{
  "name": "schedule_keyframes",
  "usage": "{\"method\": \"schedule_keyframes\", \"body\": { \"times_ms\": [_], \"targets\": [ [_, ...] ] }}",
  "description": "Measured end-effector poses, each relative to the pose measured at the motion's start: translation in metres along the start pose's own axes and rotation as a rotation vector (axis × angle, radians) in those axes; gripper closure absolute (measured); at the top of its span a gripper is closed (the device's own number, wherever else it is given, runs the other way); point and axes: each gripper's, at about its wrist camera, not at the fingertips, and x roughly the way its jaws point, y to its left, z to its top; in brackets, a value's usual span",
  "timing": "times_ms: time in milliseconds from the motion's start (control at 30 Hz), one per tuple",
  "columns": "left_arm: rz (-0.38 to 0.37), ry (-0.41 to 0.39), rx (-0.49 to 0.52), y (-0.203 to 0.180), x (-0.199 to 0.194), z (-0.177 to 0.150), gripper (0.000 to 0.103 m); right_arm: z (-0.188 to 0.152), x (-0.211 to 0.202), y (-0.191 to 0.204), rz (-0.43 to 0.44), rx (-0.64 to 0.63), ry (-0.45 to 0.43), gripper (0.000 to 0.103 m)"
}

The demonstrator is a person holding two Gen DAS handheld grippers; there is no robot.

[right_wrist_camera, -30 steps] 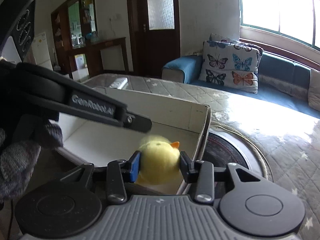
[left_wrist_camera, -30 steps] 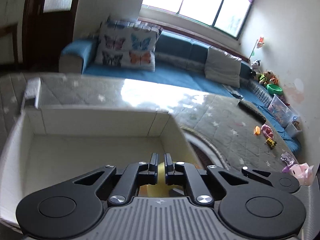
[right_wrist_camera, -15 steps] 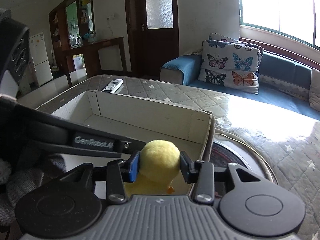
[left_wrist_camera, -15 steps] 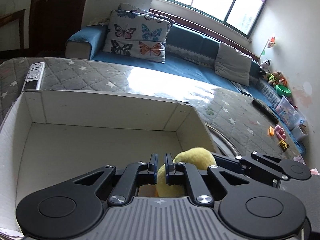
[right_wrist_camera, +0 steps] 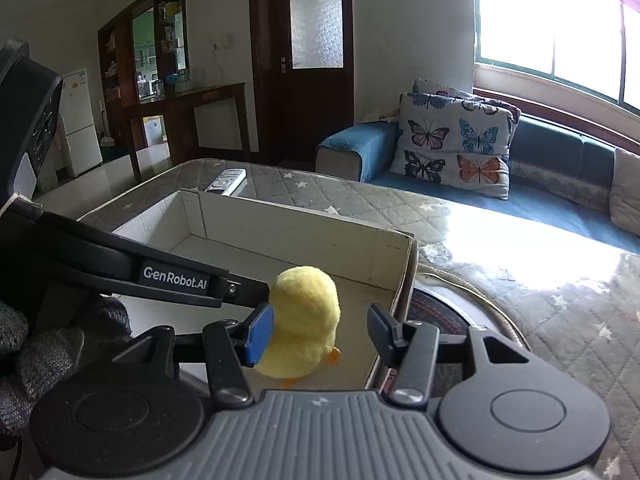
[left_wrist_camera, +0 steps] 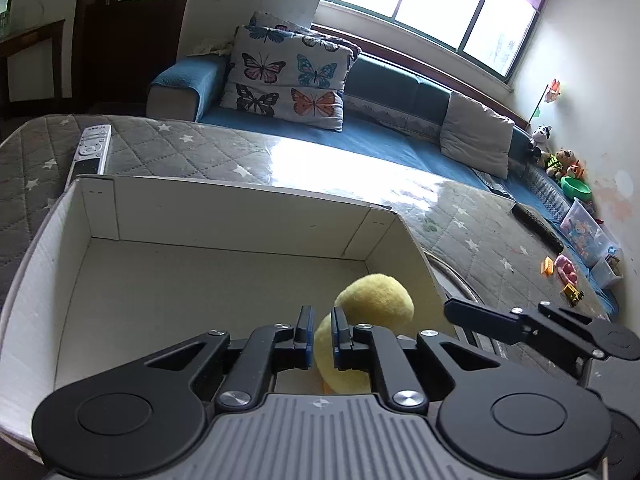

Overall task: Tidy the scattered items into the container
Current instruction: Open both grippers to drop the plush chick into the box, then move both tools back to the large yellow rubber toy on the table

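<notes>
Yellow plush duckling [right_wrist_camera: 300, 320] standing in the white cardboard box [right_wrist_camera: 304, 236] between the wide-open, empty right gripper [right_wrist_camera: 320, 332]; left gripper [left_wrist_camera: 320, 334] nearly closed, empty; withdrawal may topple it.

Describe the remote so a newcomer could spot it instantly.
Start at the grey quilted star-pattern table cover, then find the white cardboard box sitting on it. Just past the box's far left corner lies the remote control, flat on the cover. It is the only slim silver-white bar with buttons there; the toys lie far off at the table's other end.
</notes>
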Motion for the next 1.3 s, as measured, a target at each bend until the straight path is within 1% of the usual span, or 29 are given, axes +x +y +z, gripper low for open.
{"method": "schedule_keyframes", "body": {
  "times_ms": [133, 467, 600, 1000, 1133, 1167, 1200, 1233, 1300],
  "targets": [
    [0.005, -0.010, 0.002, -0.005, -0.015, -0.008, 0.088, -0.006, -0.014, 0.003, 0.004, -0.013, 0.001, 0.050],
    [0.032, -0.021, 0.017, -0.023, -0.048, -0.038, 0.085, -0.036, -0.054, 0.015, 0.032, -0.016, 0.012, 0.050],
    [0.044, -0.028, 0.023, -0.030, -0.060, -0.050, 0.082, -0.047, -0.066, 0.018, 0.038, -0.013, 0.014, 0.050],
    [0.071, -0.052, 0.034, -0.042, -0.085, -0.072, 0.082, -0.072, -0.099, 0.025, 0.065, 0.002, 0.008, 0.049],
    [0.084, -0.048, 0.032, -0.044, -0.089, -0.083, 0.080, -0.081, -0.105, 0.026, 0.078, 0.011, 0.016, 0.049],
    [0.086, -0.047, 0.029, -0.044, -0.090, -0.086, 0.080, -0.084, -0.106, 0.025, 0.081, 0.013, 0.019, 0.049],
    [0.086, -0.044, 0.025, -0.043, -0.091, -0.089, 0.079, -0.087, -0.107, 0.026, 0.084, 0.013, 0.022, 0.044],
    [0.085, -0.042, 0.021, -0.043, -0.092, -0.091, 0.079, -0.090, -0.108, 0.026, 0.086, 0.010, 0.024, 0.041],
    [0.087, -0.037, 0.017, -0.044, -0.094, -0.097, 0.079, -0.095, -0.111, 0.027, 0.089, 0.002, 0.027, 0.041]
  ]
}}
